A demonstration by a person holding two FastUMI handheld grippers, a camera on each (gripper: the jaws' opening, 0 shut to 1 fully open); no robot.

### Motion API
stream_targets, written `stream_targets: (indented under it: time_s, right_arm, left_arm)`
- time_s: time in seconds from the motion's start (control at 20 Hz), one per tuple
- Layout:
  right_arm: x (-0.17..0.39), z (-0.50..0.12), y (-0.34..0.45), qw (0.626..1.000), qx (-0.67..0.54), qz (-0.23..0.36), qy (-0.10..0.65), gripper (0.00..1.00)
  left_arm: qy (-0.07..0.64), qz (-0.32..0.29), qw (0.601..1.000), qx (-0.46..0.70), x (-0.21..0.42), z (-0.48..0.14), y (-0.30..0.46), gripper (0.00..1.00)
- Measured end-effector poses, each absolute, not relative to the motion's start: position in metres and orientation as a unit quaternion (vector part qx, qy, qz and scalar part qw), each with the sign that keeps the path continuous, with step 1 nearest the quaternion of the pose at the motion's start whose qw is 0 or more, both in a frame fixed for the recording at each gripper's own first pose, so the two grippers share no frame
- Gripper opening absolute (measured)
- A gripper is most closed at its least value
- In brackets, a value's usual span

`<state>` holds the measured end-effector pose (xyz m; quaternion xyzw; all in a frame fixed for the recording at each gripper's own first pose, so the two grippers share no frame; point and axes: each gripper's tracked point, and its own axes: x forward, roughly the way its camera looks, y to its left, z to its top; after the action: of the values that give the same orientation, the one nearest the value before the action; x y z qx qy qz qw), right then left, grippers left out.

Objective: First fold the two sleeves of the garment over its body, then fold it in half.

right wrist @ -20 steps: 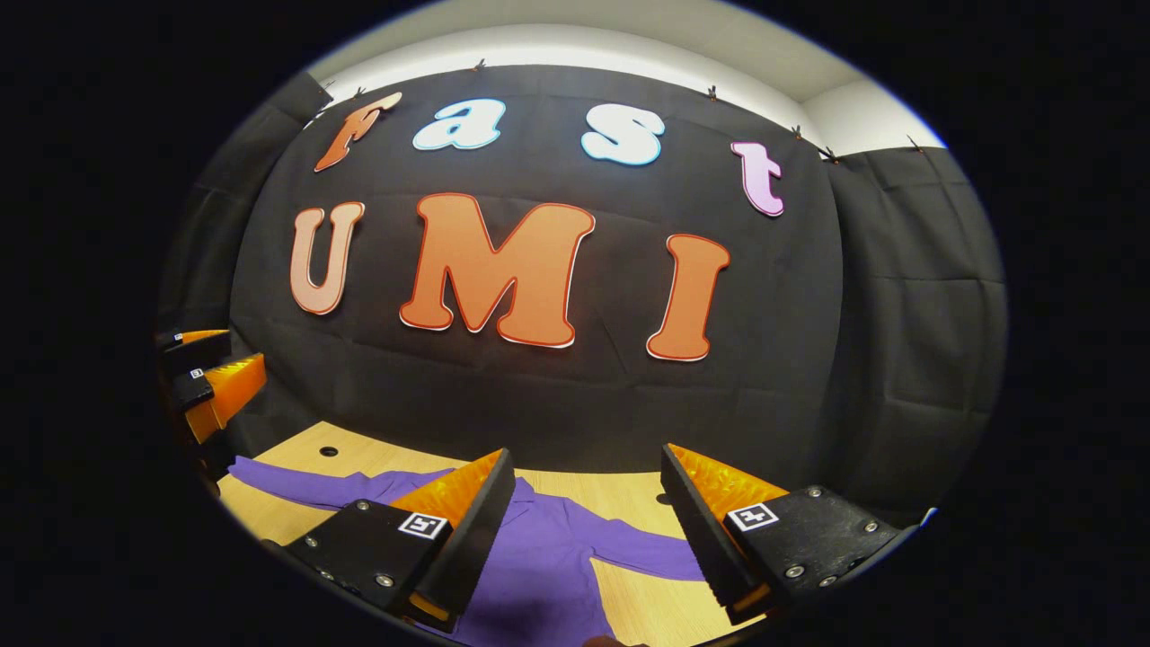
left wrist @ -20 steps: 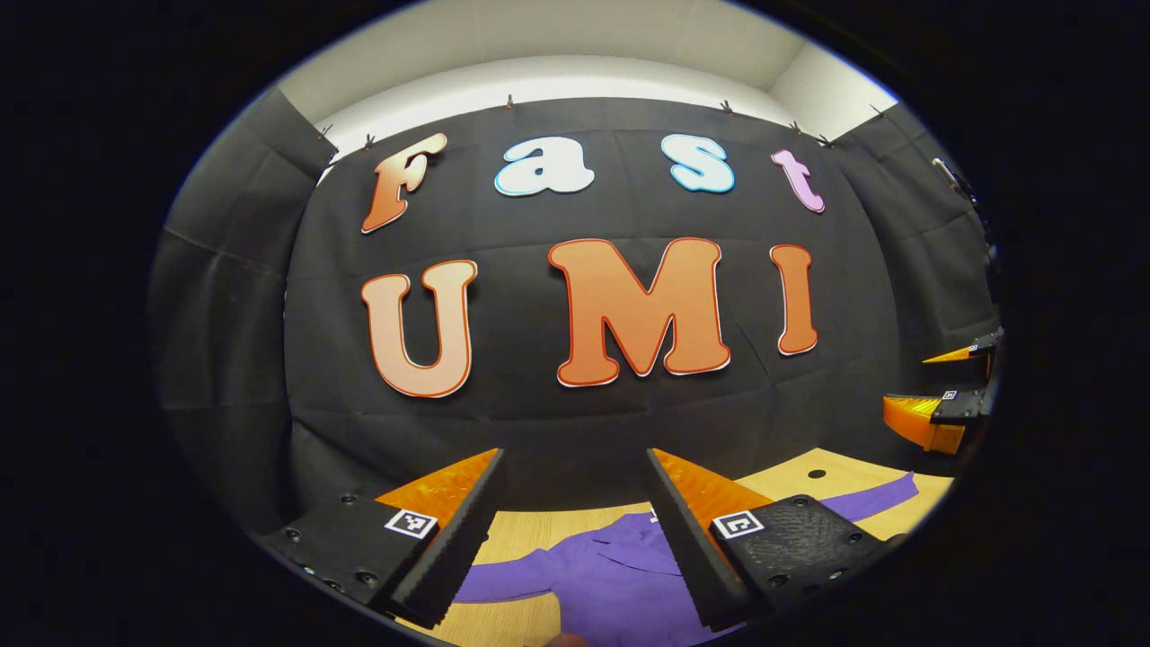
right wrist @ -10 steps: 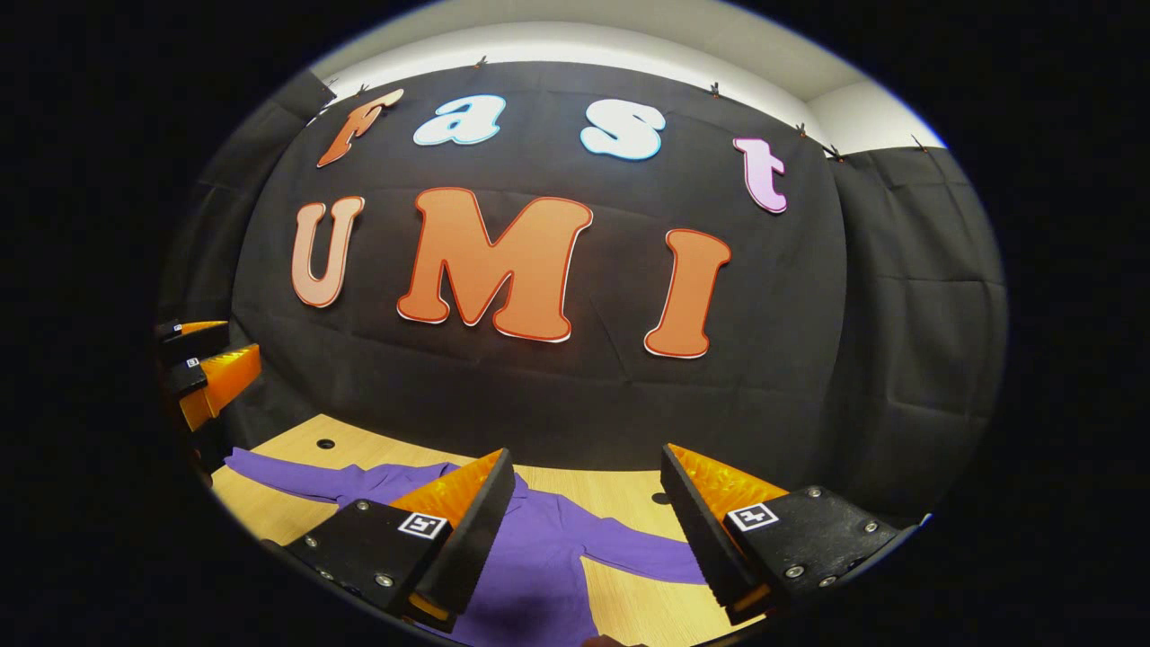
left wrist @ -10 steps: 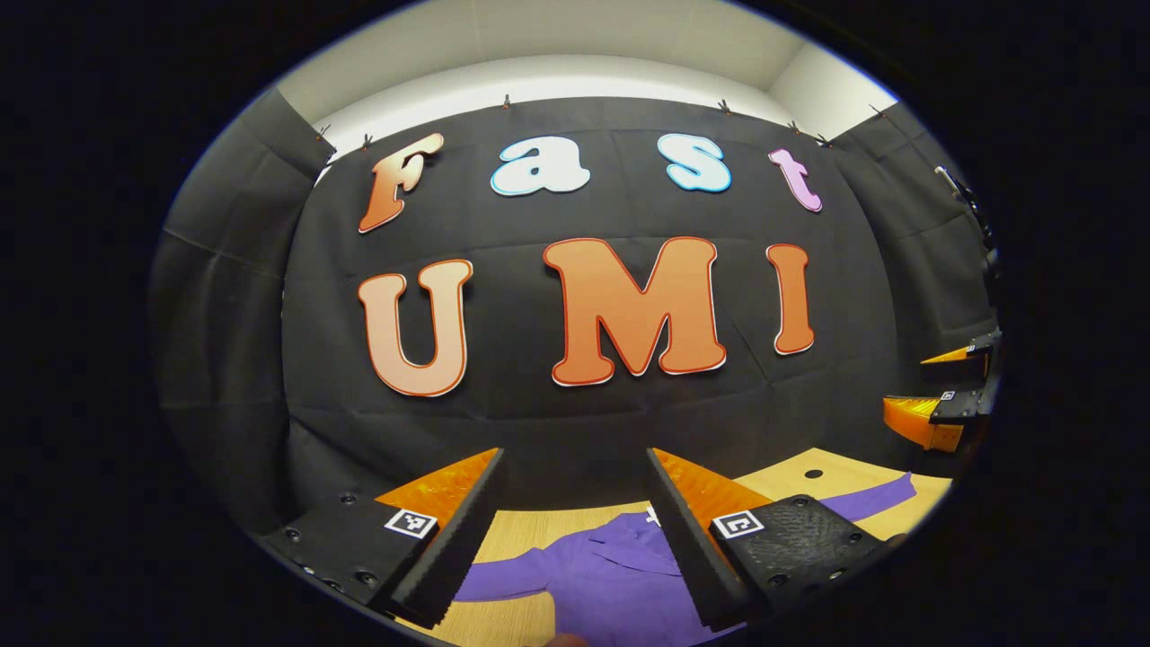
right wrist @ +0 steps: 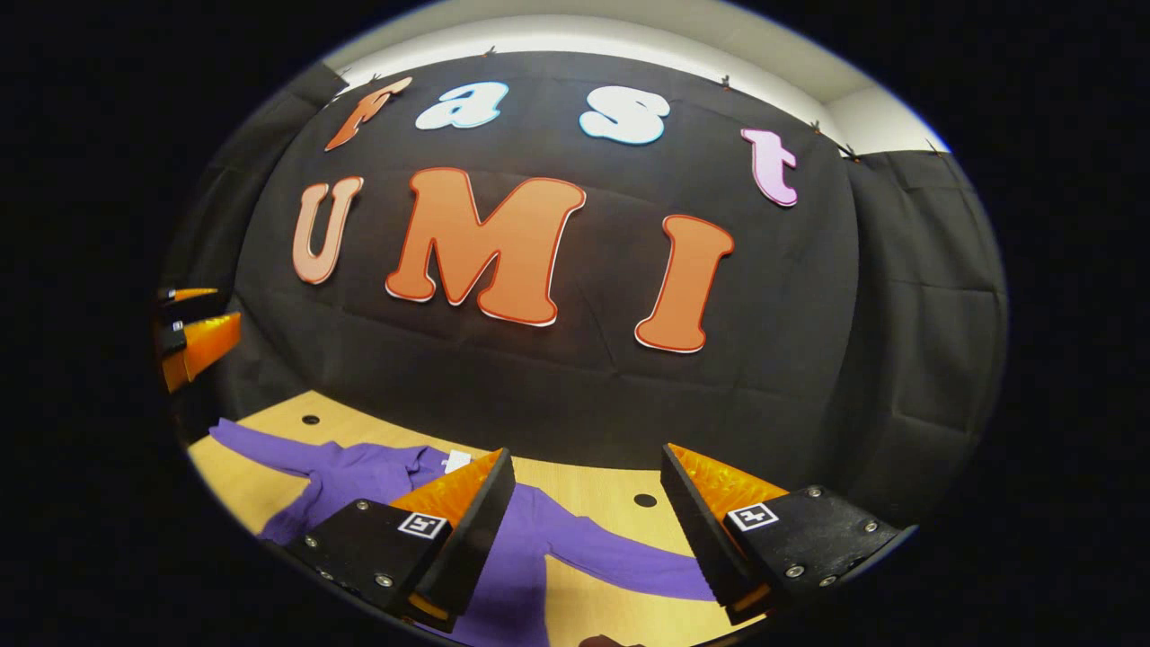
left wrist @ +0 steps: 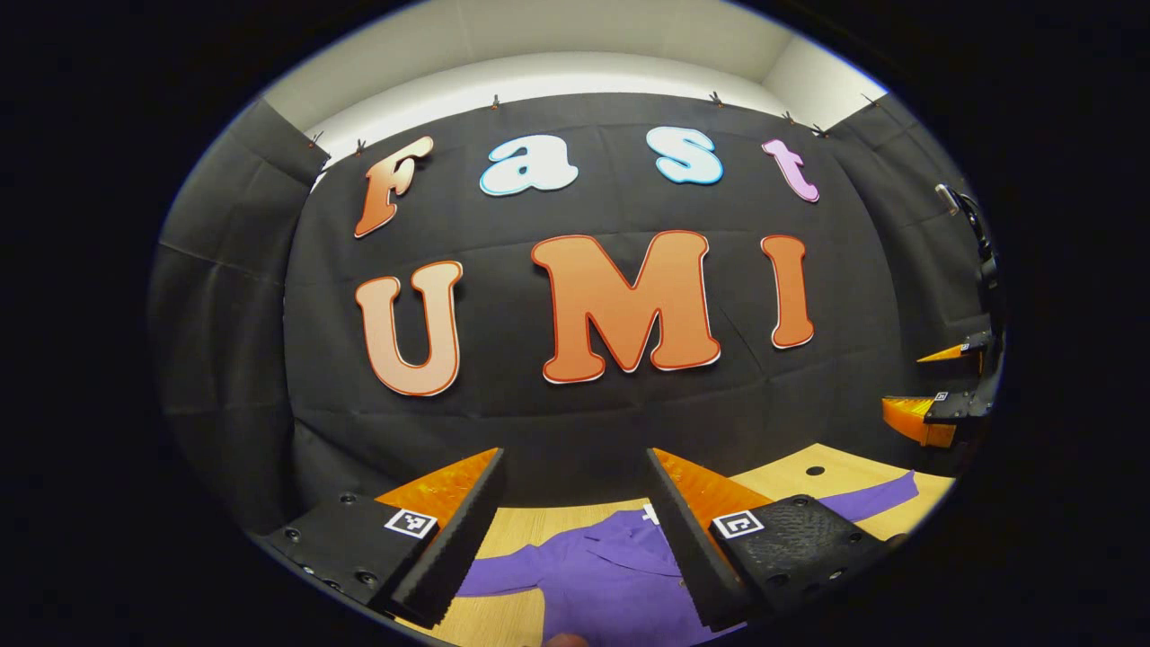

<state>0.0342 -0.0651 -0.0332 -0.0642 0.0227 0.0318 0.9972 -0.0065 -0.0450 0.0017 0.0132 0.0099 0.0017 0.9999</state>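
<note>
Evidently both views have tipped a little lower over the last second: more of the table [right wrist: 593, 490] and of the garment [right wrist: 377, 472] shows in the right gripper view now than a second ago, and the wall lettering sits higher in it. The left gripper view has shifted far less. The inspector reads this as the start of an approach, the right side leading; no fold is begun.

Left gripper view, left to right: the left sleeve [left wrist: 503, 580] runs out flat on the wood, the collar [left wrist: 620, 544] lies between the fingers' lines of sight, and the right sleeve [left wrist: 876, 494] stretches away toward the far edge. The left gripper [left wrist: 575, 526] stands wide open, holding nothing and touching nothing; it hovers above the cloth near the collar. At the right margin the right gripper [left wrist: 939, 382] is seen side-on, also parted, well above the table.

Right gripper view, left to right: the left gripper shows at the left margin, raised off the table. Below it the left sleeve lies spread out, then the collar with a white tag [right wrist: 456, 460], then the right sleeve [right wrist: 629, 557] running under the near fingers. The right gripper stands wide open with nothing between its fingers and no contact with cloth.

Judgement: the garment lies flat, both sleeves out, so every step of the task remains. Each gripper needs to descend to a sleeve end before closing.
</note>
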Motion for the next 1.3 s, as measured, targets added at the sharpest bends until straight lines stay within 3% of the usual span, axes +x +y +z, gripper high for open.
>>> stream_targets:
  time_s: [0.55, 1.05, 1.3]
  right_arm:
    - [0.080, -0.122, -0.134, 0.969, -0.154, 0.148, 0.122, 0.98]
    - [0.126, -0.238, -0.236, 0.930, -0.145, 0.164, 0.294, 0.98]
    - [0.132, -0.279, -0.258, 0.893, -0.198, 0.207, 0.348, 0.98]
  left_arm:
    - [0.052, 0.037, 0.997, 0.038, -0.026, -0.014, -0.098, 0.95]
    - [0.095, 0.038, 0.993, 0.063, -0.025, -0.029, -0.129, 0.95]
    - [0.117, 0.042, 0.990, 0.069, -0.020, -0.041, -0.134, 0.95]
